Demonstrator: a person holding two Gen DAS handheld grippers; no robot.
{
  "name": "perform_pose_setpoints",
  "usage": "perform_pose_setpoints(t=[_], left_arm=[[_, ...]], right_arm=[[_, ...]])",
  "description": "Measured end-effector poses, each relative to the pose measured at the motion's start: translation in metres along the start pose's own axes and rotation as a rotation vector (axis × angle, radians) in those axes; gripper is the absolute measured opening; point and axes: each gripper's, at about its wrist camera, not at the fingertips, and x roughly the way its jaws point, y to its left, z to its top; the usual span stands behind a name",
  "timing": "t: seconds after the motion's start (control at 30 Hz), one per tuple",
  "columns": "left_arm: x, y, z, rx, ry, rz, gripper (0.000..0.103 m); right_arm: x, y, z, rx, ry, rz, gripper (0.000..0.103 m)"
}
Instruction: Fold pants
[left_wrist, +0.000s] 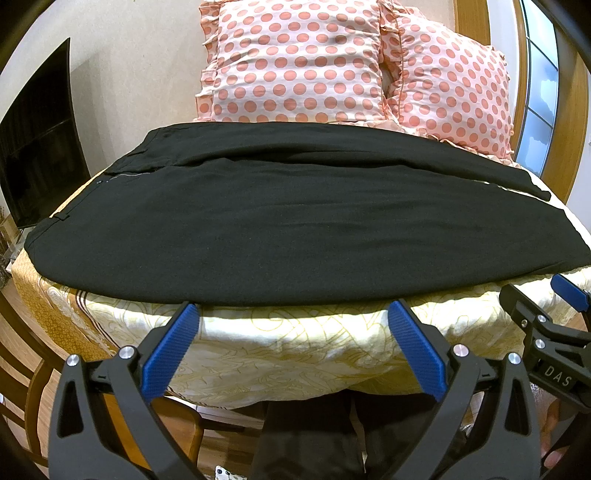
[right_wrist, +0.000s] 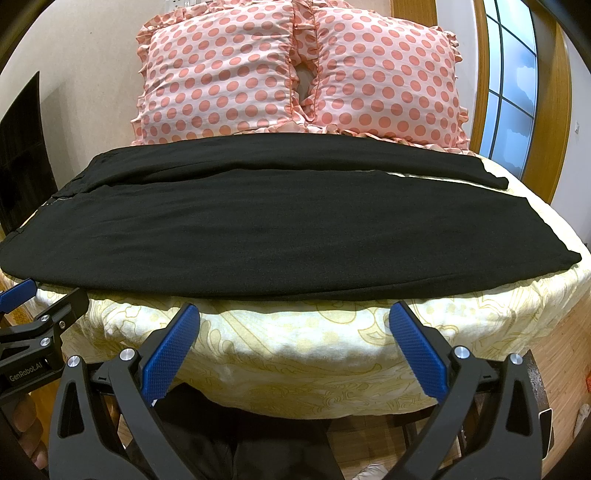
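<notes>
Off to the left of the left gripper's (left_wrist: 293, 314) fingers lies the waistband end of the black pants (left_wrist: 258, 218), with a belt loop and a small button visible there; from that end the two legs run rightward across the bed (left_wrist: 295, 339), side by side, flat and unfolded. Both fingers of the left gripper stand wide apart with nothing between them, their blue pads (left_wrist: 171, 349) just short of the near edge of the cloth and not touching it. Further right, the right gripper (right_wrist: 295, 317) is in the same posture: fingers spread, empty, tips hanging just before the near hem line of the front leg, with the leg cuffs off to the right of its fingers. Beyond the fingers, past the pants, two polka-dot pillows (right_wrist: 229, 74) lean against the wall. This looks like the very start: nothing gripped, first fold not yet made. The next move likely calls for each gripper to pinch the near edge and carry the front leg over onto the far one, keeping the edges aligned.
</notes>
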Motion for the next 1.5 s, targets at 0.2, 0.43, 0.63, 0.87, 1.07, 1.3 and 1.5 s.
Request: perform_pose_setpoints(t=[0.2,0.43,0.63,0.87,1.07,1.3,1.5], left_arm=[[0.0,0.0,0.0,0.0,0.0,0.0,0.101],[0.0,0.0,0.0,0.0,-0.001,0.0,0.101],[-0.0001,0.0,0.0,0.0,-0.001,0.0,0.101],[-0.0001,0.0,0.0,0.0,-0.001,0.0,0.101],[-0.0001,0.0,0.0,0.0,-0.001,0.0,0.101],[-0.0001,0.0,0.0,0.0,-0.002,0.0,0.101],[-0.0001,0.0001,0.0003,0.002,-0.005,-0.001,0.101]], right_arm=[[-0.0007,0.0,0.0007,0.0,-0.001,0.0,0.102],[-0.0018,0.0002,0.0015,0.0,0.0,0.0,0.102],[-0.0021,0.0003,0.0012,0.0,-0.001,0.0,0.102],[-0.002,0.0003,0.0009,0.001,-0.001,0.0,0.102],[-0.0017,0.0003,0.0009,0.0,-0.003,0.0,0.102],[-0.0006,0.0009,-0.001,0.001,-0.001,0.001,0.102],[-0.0069,-0.0052,0.0021,-0.009,-0.014,0.012,0.102]])
